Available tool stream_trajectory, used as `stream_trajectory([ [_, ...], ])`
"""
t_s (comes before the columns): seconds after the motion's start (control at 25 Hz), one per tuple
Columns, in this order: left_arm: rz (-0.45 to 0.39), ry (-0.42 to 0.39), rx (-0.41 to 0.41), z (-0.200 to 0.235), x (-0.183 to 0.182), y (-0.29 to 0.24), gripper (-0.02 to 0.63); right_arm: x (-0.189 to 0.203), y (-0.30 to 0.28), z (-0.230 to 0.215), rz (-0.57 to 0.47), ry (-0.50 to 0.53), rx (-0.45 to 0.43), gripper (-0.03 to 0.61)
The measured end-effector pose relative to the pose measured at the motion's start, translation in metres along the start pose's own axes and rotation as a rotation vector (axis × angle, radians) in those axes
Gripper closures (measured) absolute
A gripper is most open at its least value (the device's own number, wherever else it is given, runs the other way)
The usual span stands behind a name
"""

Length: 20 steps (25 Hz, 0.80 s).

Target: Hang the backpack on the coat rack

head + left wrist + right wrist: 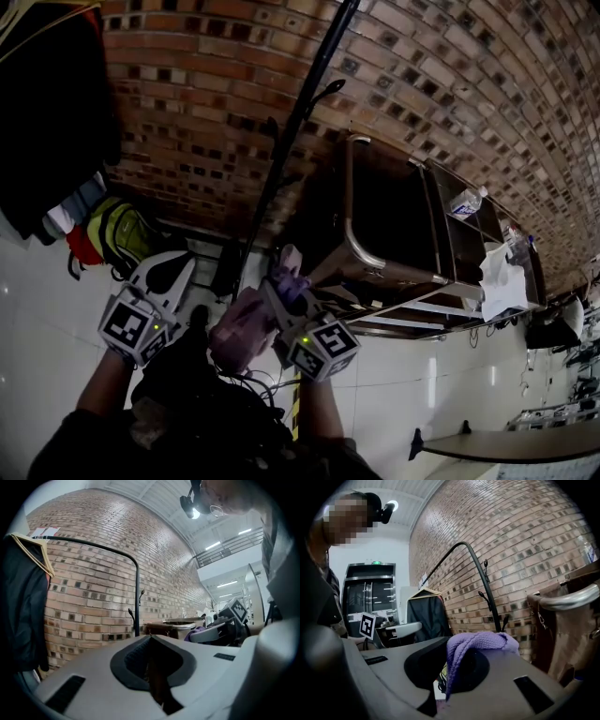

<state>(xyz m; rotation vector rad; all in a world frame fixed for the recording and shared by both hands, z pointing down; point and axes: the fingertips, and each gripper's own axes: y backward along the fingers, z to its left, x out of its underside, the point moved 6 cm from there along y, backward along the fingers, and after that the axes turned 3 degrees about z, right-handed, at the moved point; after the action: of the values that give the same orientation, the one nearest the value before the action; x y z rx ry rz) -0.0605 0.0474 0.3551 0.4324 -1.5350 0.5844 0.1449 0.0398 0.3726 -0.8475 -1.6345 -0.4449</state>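
Right gripper point(286, 281) jaws clamped on the lilac backpack point(246, 330) by its top loop point(478, 644); left gripper point(172, 267) jaws closed, seemingly empty. Backpack is near the coat rack point(292, 141), not yet on it. Risk: one-sided hold lets the bag swing, so the loop misses the hook point(330, 89) and drops.

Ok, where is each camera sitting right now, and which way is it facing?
Head view: on the person's head, steeply down onto the coat rack and brick wall; forearms, left tool, right tool show.
Left gripper view: on the left tool, toward the wall; torso, right tool show.
Right gripper view: on the right tool, along jaws shut on a purple strap; torso, left tool show.
Shared: all see the coat rack.
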Motion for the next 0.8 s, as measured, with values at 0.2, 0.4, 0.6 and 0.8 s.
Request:
stream_trajectory([
  [0.2, -0.008, -0.006, 0.039, 0.012, 0.001, -0.033, 0.574, -0.005, -0.017, -0.024, 0.007, -0.020, 0.030, 0.574],
  [0.4, 0.011, 0.027, 0.059, 0.044, 0.005, -0.076, 0.574, -0.014, -0.042, -0.049, 0.016, -0.024, 0.051, 0.574],
  [0.6, 0.010, 0.033, 0.085, 0.069, 0.005, -0.122, 0.574, -0.020, -0.070, -0.078, 0.040, -0.018, 0.063, 0.574],
  [0.8, 0.023, 0.038, 0.111, 0.094, 0.007, -0.162, 0.574, -0.026, -0.098, -0.110, 0.051, -0.020, 0.088, 0.574],
])
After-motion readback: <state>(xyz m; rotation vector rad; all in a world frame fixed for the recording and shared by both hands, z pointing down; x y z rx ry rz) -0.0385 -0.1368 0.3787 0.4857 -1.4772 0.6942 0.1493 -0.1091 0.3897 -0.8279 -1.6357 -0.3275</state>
